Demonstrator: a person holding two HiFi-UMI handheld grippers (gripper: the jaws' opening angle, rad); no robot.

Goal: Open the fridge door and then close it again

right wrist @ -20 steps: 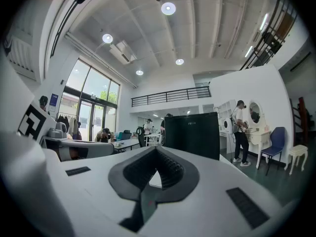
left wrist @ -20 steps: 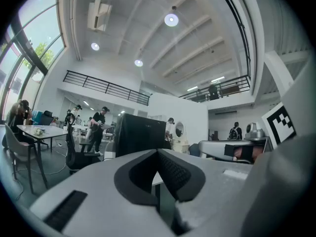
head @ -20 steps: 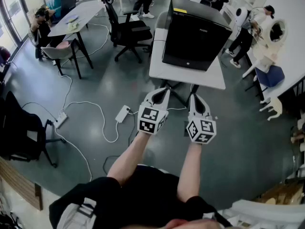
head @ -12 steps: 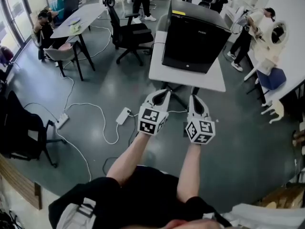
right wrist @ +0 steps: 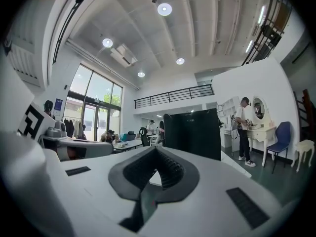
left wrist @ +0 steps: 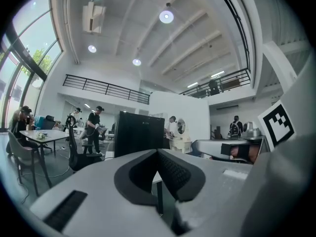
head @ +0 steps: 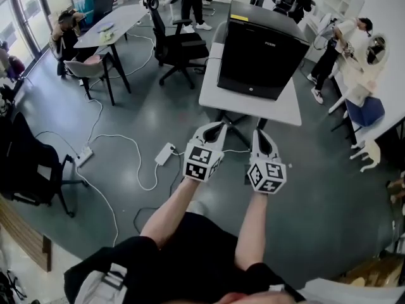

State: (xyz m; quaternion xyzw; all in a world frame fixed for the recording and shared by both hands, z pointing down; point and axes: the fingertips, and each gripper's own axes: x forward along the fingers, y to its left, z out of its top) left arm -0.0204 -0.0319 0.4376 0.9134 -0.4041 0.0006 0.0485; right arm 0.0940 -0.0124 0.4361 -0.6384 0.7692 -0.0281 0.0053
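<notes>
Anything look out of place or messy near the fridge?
Only the floor: a white cable and power strip trail loose across it, left of the table. The black fridge looks shut and undamaged.

The black compact fridge [head: 261,49] stands upright on a white table [head: 240,109], at about 12 o'clock in the head view, a touch toward 1. Its door [head: 255,65] is shut, a flat dark panel facing back toward 6 o'clock. Small pale lettering sits near the door's upper right corner, and a tiny pale mark low at its middle. A yellow sticker [head: 239,17] lies on the top near the far left corner. A bare strip of tabletop shows in front.
</notes>
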